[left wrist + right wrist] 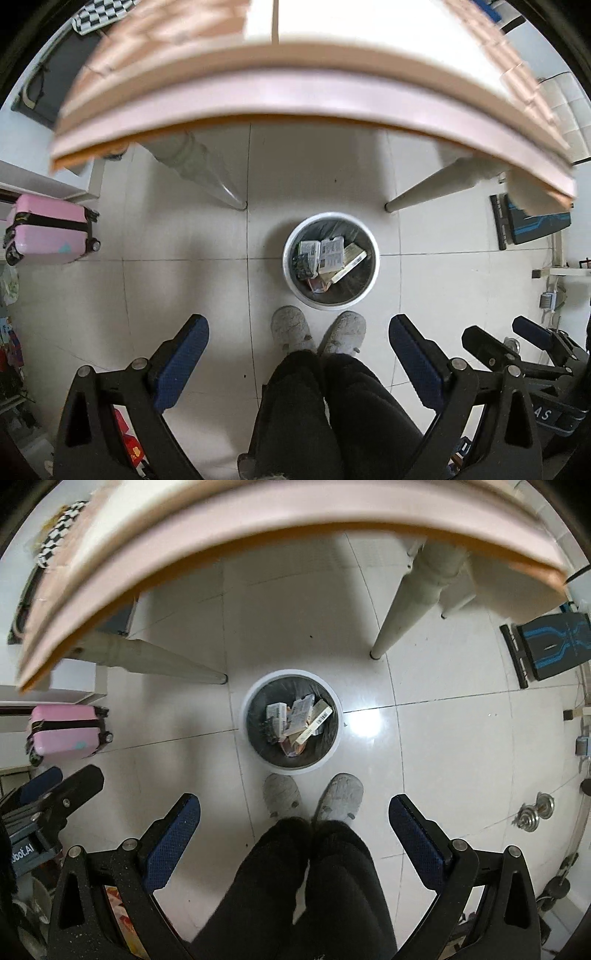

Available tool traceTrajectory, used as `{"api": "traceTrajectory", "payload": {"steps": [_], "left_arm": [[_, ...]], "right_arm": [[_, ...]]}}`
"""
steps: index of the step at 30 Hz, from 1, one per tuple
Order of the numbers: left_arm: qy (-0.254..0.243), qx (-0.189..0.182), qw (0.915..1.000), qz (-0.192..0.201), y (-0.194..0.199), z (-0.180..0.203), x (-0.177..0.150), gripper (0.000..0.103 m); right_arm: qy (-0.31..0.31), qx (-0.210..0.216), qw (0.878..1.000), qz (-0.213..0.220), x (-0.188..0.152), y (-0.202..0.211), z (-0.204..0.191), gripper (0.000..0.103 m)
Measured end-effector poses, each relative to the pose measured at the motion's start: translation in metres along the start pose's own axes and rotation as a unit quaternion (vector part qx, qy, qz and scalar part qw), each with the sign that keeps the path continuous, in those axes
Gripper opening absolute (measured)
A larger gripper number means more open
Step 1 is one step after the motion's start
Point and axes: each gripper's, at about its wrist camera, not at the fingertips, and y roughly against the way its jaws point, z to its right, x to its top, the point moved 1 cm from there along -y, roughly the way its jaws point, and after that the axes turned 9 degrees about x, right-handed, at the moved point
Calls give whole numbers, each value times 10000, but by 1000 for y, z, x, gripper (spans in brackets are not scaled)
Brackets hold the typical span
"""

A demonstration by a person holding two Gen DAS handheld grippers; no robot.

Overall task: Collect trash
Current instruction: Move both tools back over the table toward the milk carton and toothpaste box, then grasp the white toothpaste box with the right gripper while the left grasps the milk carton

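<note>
Your left gripper [297,354] and right gripper [293,830] both hang wide apart, holding nothing. Bin [373,275] w/ trash sits on floor at 12 o'clock, just past your slippers [291,326], approx equally near both.

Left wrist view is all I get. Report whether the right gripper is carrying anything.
Observer: No. The right gripper is open, with nothing held between its blue pads.
Operator: Check the trash bin from that side.
Observer: The trash bin holds cartons. One pale box shows a barcode facing up.
Operator: Name anything on the floor further right.
Observer: Shiny metal weights lie on the floor, well apart from the bin.
</note>
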Motion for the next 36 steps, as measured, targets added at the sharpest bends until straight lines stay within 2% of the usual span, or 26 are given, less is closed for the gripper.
{"api": "traceTrajectory", "payload": {"steps": [4, 9, 14, 17, 22, 25, 26, 29, 31, 34, 36], "left_arm": [[78, -54, 9997, 219, 43, -10, 5, 100], [277, 22, 9974, 663, 87, -20, 28, 100], [647, 92, 9929, 991, 114, -26, 79, 100], [837, 194, 9901, 1111, 123, -27, 115, 100], [1294, 509, 9842, 1093, 116, -14, 192, 100], [1635, 708, 9801, 878, 97, -2, 240, 100], [1733, 743, 9789, 785, 91, 2, 252, 100], [2122, 791, 9731, 413, 63, 12, 300, 100], [2294, 821, 9696, 228, 48, 18, 324, 100], [2573, 855, 9625, 17, 29, 21, 357, 100], [2687, 908, 9589, -90, 20, 21, 373, 100]], "right_arm": [[57, 101, 9998, 167, -2, 54, -23, 103], [64, 364, 9976, 584, 15, 113, -45, 103], [56, 603, 9936, 955, 66, 156, -59, 103], [237, 590, 9924, 1053, 115, 174, -66, 103], [923, 220, 9913, 916, 227, 183, -69, 103], [1601, -191, 9842, 730, 324, 183, -67, 103], [1738, -294, 9820, 676, 346, 182, -66, 103], [2320, -638, 9695, 470, 444, 174, -69, 103], [2635, -718, 9614, 331, 500, 164, -74, 103], [3074, -884, 9474, 101, 569, 141, -85, 102], [3411, -983, 9348, -106, 604, 119, -96, 97]]}}
